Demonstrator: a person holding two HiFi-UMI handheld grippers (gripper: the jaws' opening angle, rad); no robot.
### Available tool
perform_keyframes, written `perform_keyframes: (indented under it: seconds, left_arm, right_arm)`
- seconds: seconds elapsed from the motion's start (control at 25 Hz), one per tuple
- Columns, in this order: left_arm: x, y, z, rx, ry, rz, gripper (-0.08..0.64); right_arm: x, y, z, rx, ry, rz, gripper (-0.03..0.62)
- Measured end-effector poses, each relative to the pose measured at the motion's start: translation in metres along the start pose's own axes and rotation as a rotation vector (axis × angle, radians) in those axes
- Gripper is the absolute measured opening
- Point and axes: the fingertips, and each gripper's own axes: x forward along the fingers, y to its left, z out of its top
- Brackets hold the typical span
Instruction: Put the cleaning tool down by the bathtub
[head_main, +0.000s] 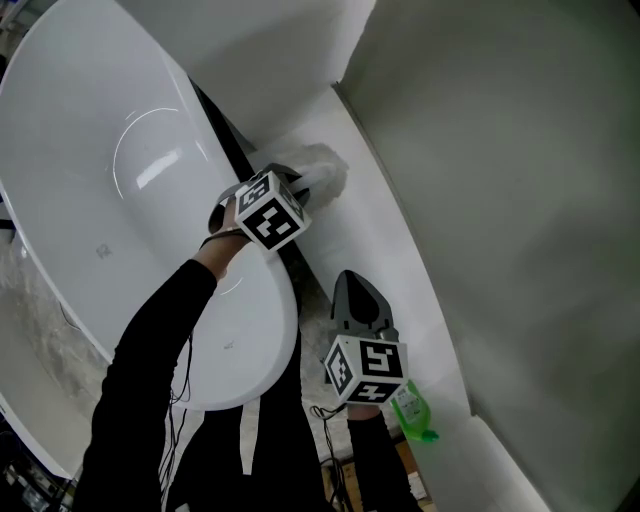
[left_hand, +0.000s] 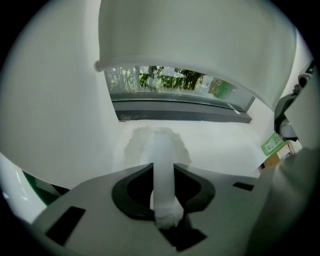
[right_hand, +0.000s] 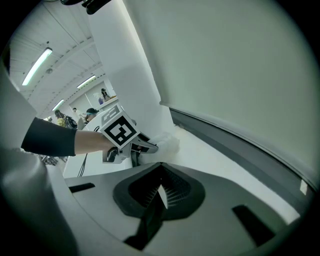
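Observation:
The white bathtub fills the left of the head view. My left gripper is past the tub's rim and shut on the white handle of the cleaning tool. The tool's fluffy white head rests on the pale floor strip between the tub and the grey wall. In the left gripper view the head lies just ahead of the left gripper. My right gripper hovers nearer to me over the same strip, jaws together and empty. From the right gripper I see the tool's head ahead.
A green bottle stands on the floor just behind my right gripper. The grey wall rises along the right side. A dark gap runs between tub and floor strip. Cables hang near my left sleeve.

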Motion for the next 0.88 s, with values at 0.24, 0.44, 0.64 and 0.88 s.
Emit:
perform_keyframes:
  seconds: [0.24,0.44,0.64,0.88]
  left_arm:
    - [0.010,-0.002,0.000,0.033,0.057,0.022,0.094]
    - [0.016,0.002,-0.003,0.042,0.094,0.034,0.094]
    - [0.021,0.001,-0.010,0.067,0.144,0.042,0.095]
    - [0.023,0.002,-0.012,0.061,0.163,0.058,0.104]
  right_arm:
    - [0.000,0.001,-0.004,0.003,0.002,0.016,0.000]
    - [0.000,0.002,-0.003,-0.002,0.009,0.019,0.000]
    - [-0.002,0.001,-0.008,0.001,0.015,0.017,0.000]
    - [-0.002,-0.003,-0.011,-0.002,0.021,0.032,0.001]
